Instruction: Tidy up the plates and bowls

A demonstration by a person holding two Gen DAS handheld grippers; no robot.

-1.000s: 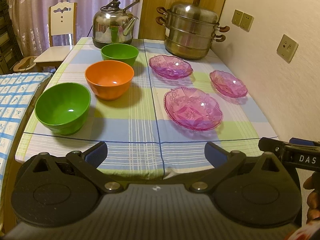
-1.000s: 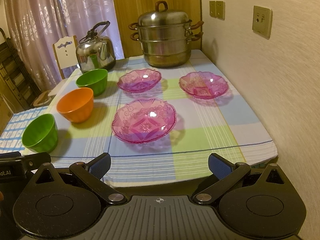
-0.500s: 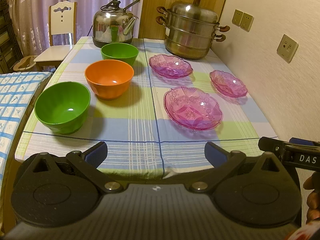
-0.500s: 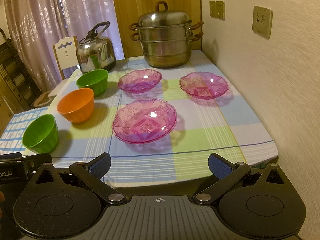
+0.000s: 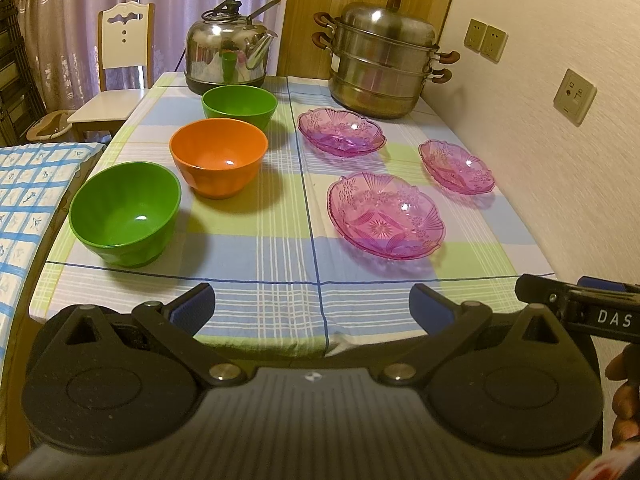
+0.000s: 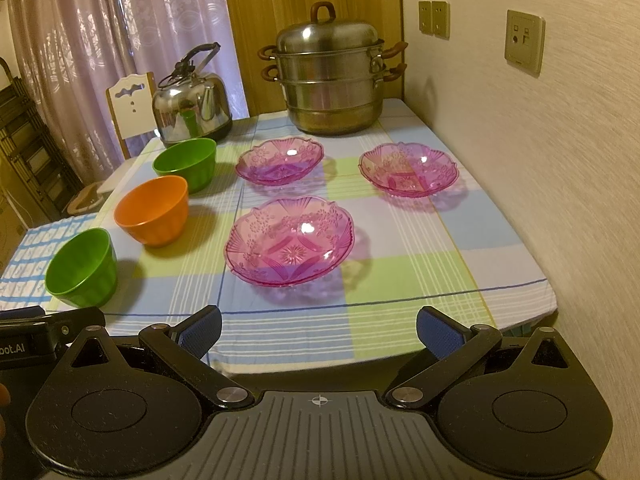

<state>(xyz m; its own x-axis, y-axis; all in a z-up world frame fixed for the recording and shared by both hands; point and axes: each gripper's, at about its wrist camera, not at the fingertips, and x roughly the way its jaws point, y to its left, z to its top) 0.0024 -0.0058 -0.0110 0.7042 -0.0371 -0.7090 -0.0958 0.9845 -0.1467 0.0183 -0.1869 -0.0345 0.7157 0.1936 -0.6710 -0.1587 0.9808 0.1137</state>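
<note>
- Your left gripper (image 5: 312, 304) hangs at the near edge of the table (image 5: 280, 304); its blue-padded fingers (image 5: 192, 306) stand wide apart and hold nothing.
- Your right gripper (image 6: 318, 326) sits at the same near edge, farther right; its jaws are also spread wide, with nothing between the pads (image 6: 434, 330).
- Each gripper shows at the edge of the other's view: the right one at the far right of the left wrist view, the left one at the far left of the right wrist view.
- Three plastic bowls stand in a line on the left half of the checked tablecloth (image 6: 400, 308): the near green bowl (image 5: 124, 212), the orange bowl (image 5: 218, 156) behind it, and the far green bowl (image 5: 239, 106) behind that. They stand close together; you cannot tell whether they touch.
- Three pink glass plates lie on the right half, apart from one another: the large near plate (image 5: 386, 216), the far left plate (image 5: 342, 132), and the far right plate (image 5: 456, 166) near the wall.
- All bowls and plates sit upright and unstacked.
- A steel kettle (image 5: 230, 60) stands at the far left end, just behind the far green bowl.
- A lidded steel steamer pot (image 5: 380, 64) stands at the far right end.
- A white chair (image 5: 120, 68) stands beyond the table's left side.
</note>
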